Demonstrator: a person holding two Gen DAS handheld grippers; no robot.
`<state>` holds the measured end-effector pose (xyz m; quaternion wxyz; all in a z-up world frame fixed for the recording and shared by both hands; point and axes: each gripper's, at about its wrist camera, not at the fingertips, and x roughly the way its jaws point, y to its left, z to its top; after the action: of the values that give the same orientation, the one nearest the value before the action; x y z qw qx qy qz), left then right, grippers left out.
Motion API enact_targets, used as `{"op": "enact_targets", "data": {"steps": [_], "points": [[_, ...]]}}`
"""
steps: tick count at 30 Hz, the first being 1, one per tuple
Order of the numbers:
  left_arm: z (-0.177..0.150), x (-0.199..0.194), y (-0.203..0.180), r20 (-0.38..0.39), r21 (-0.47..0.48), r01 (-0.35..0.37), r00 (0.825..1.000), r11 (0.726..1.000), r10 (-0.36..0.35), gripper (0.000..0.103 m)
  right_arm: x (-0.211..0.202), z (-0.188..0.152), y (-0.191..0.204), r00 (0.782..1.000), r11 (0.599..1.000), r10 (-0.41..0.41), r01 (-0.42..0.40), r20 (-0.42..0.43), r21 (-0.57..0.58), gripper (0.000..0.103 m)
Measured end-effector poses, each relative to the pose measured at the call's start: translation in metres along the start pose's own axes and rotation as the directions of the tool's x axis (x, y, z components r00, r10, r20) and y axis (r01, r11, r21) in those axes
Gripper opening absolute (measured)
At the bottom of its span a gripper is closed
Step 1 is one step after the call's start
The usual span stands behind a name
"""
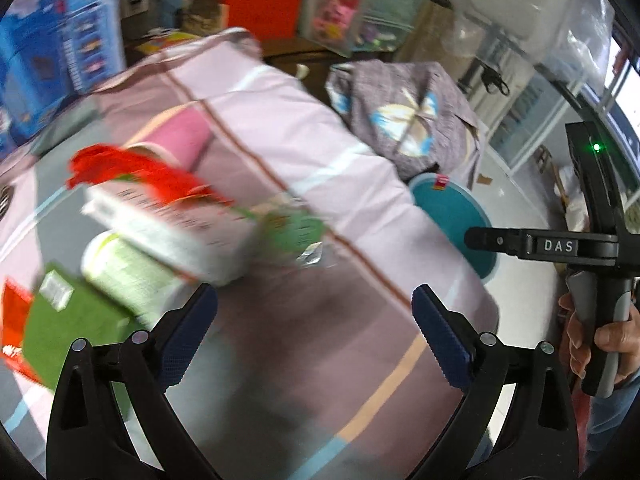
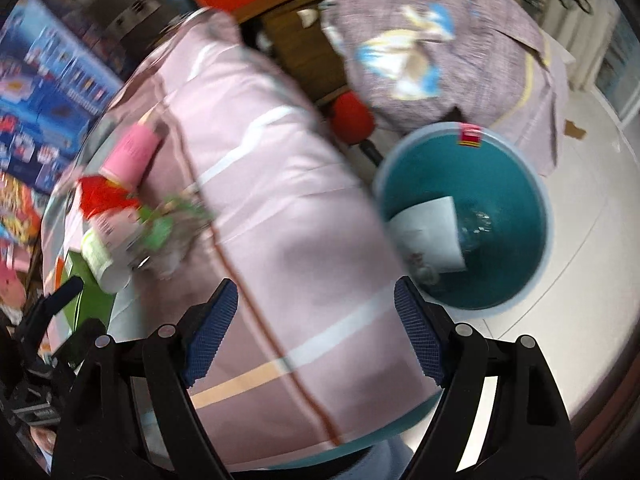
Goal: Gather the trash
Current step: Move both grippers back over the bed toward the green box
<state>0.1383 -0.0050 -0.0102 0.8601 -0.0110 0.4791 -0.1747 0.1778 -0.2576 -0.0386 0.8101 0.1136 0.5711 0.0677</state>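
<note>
Two grippers: your left gripper (image 1: pixel 315 330) and right gripper (image 2: pixel 316 326) gape wide, empty.
Surface: pink striped sheet (image 1: pixel 304 152), litter pile (image 1: pixel 160 224) at 10 o'clock.
Room: teal bin (image 2: pixel 500 184) on pale floor (image 2: pixel 592 248), 2 o'clock.

1. Teal bin (image 2: pixel 516 184): round, pale-rimmed, standing open on the floor just beyond the right-hand finger of the right gripper; a white paper (image 2: pixel 430 236) leans inside.
2. Trash pile (image 1: pixel 160 224) on the pink sheet, ahead-left of the left gripper's left-hand finger: white box, red wrapper (image 1: pixel 120 168), green-white tube, green packet, pink cup, all blurred.
</note>
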Motion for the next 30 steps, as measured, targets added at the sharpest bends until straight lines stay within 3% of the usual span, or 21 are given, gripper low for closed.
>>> {"op": "enact_targets", "data": {"steps": [9, 14, 16, 18, 23, 30], "points": [[-0.024, -0.055, 0.099, 0.066, -0.108, -0.103, 0.992, 0.989, 0.111, 0.099, 0.015, -0.010, 0.080, 0.998, 0.994, 0.013, -0.020, -0.063, -0.110, 0.077], [-0.036, -0.079, 0.150, 0.098, -0.178, -0.120, 0.985, 0.977, 0.139, 0.099, 0.021, -0.015, 0.120, 0.996, 0.985, 0.002, -0.017, -0.086, -0.175, 0.077], [-0.041, -0.085, 0.167, 0.119, -0.199, -0.132, 0.980, 0.971, 0.157, 0.099, 0.022, -0.017, 0.131, 0.996, 0.982, 0.003, -0.020, -0.093, -0.188, 0.084], [-0.046, -0.088, 0.181, 0.128, -0.214, -0.133, 0.978, 0.968, 0.162, 0.099, 0.024, -0.019, 0.142, 0.996, 0.980, 0.000, -0.019, -0.095, -0.200, 0.084], [-0.055, -0.075, 0.200, 0.106, -0.196, -0.061, 0.991, 0.979, 0.083, 0.099, 0.029, -0.025, 0.161, 0.994, 0.975, -0.006, -0.019, -0.109, -0.222, 0.084], [-0.077, -0.049, 0.182, 0.026, -0.101, 0.041, 0.999, 0.994, -0.039, 0.099, 0.032, -0.034, 0.174, 0.993, 0.973, -0.010, -0.018, -0.119, -0.228, 0.084]]}}
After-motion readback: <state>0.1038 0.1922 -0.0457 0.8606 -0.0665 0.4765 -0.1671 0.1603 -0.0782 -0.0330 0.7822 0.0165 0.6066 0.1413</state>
